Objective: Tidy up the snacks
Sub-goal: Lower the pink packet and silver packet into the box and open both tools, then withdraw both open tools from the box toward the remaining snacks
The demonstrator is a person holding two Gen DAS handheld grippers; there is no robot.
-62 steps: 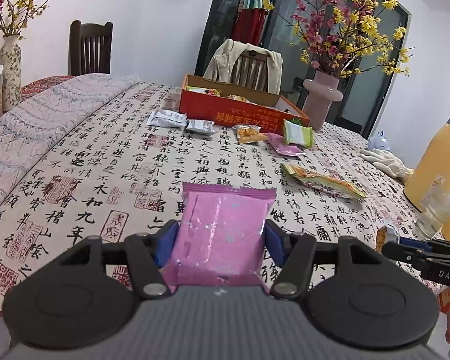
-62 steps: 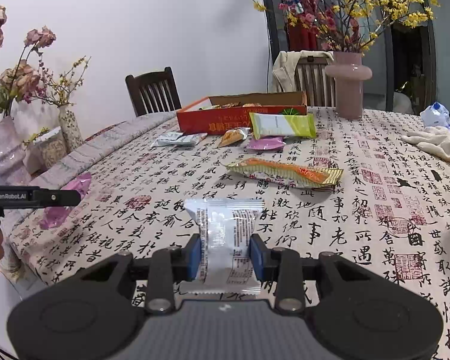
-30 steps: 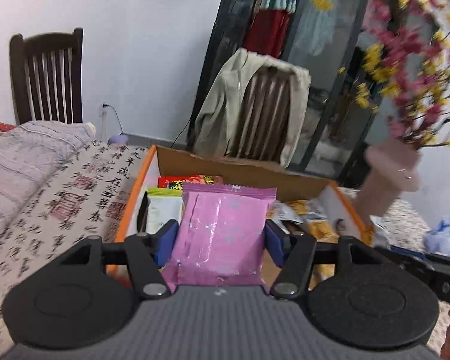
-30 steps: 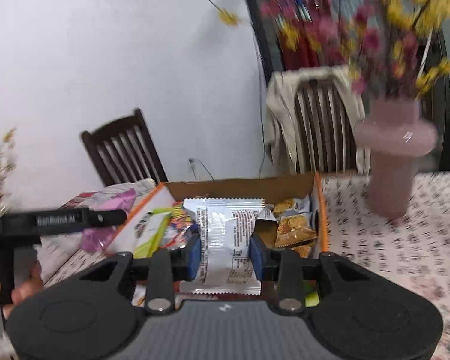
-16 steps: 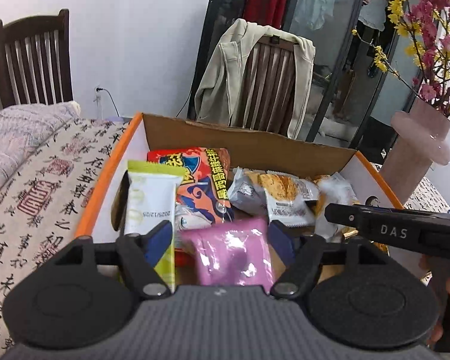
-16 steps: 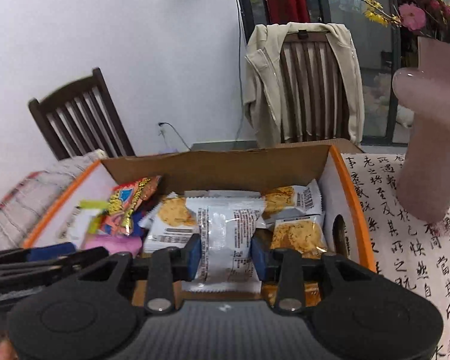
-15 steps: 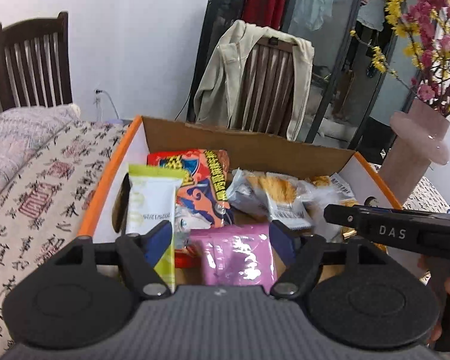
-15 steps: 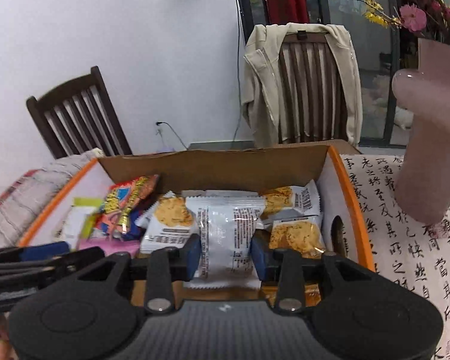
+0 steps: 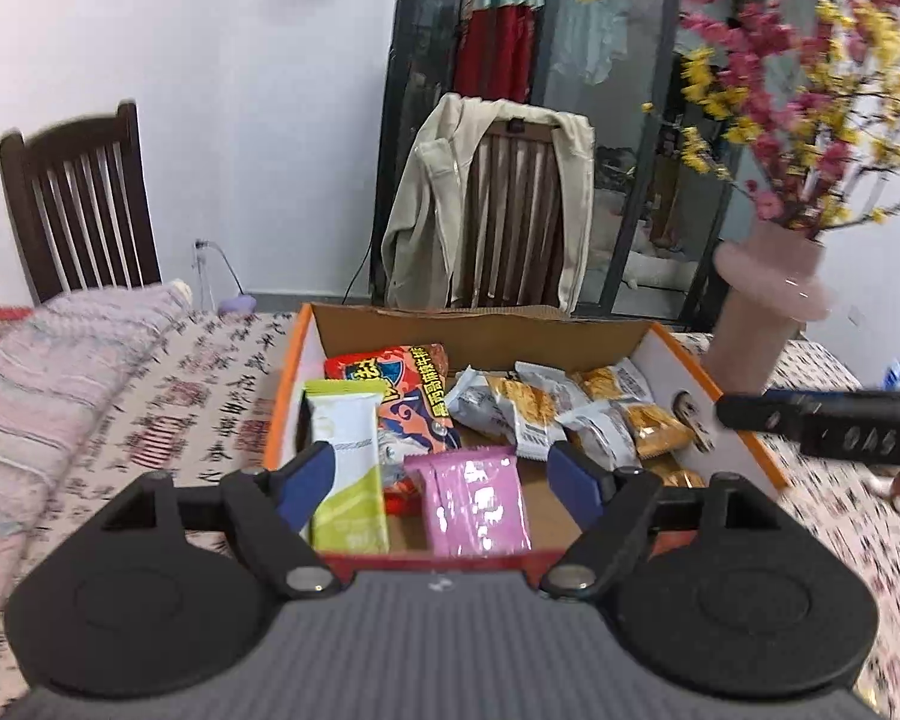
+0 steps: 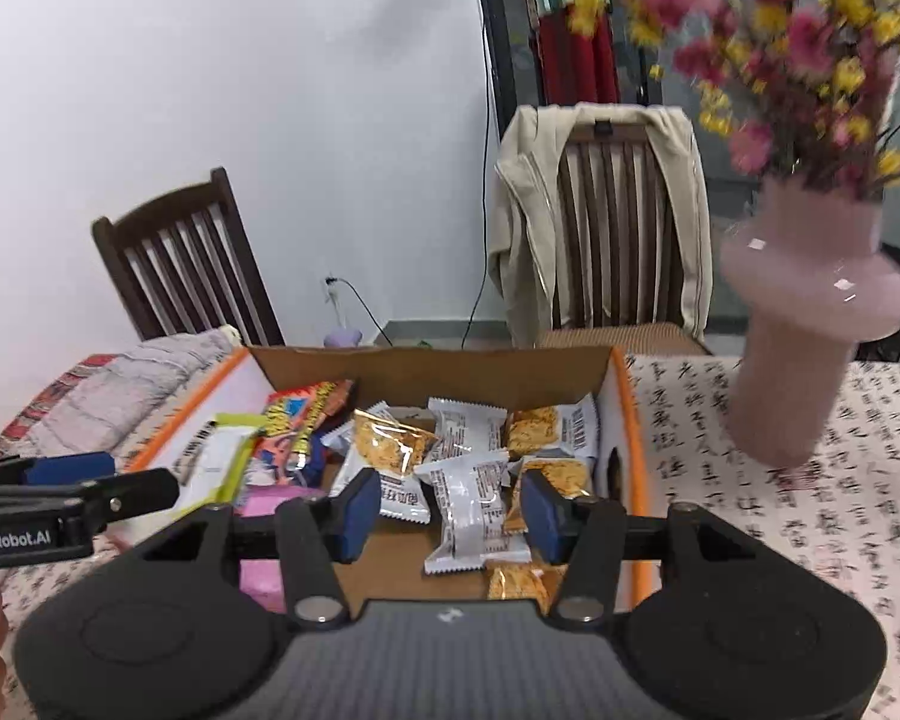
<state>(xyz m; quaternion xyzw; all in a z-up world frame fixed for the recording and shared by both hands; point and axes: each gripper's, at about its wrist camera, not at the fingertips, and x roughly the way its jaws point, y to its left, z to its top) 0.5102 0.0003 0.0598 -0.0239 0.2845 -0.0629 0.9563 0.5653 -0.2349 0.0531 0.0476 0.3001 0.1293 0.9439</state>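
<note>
Where snacks fill box [image 9: 732, 408], pink packet [image 9: 477, 507], silver packet [image 10: 471, 507].

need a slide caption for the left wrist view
Open left gripper above the snack box, pink packet released inside.

wall [image 9: 240, 90]: plain white | chairs: dark slatted chair [image 9: 78, 204] left, second chair [image 9: 510, 222] draped with beige jacket [image 9: 426, 210] | table [image 9: 210, 384]: calligraphy cloth | dark glass door [image 9: 630, 120] behind | pink vase [image 10: 804, 348], blossoms

Tablecloth-covered table [image 9: 210, 396], box [image 9: 474, 330], vase [image 10: 804, 360]
</note>
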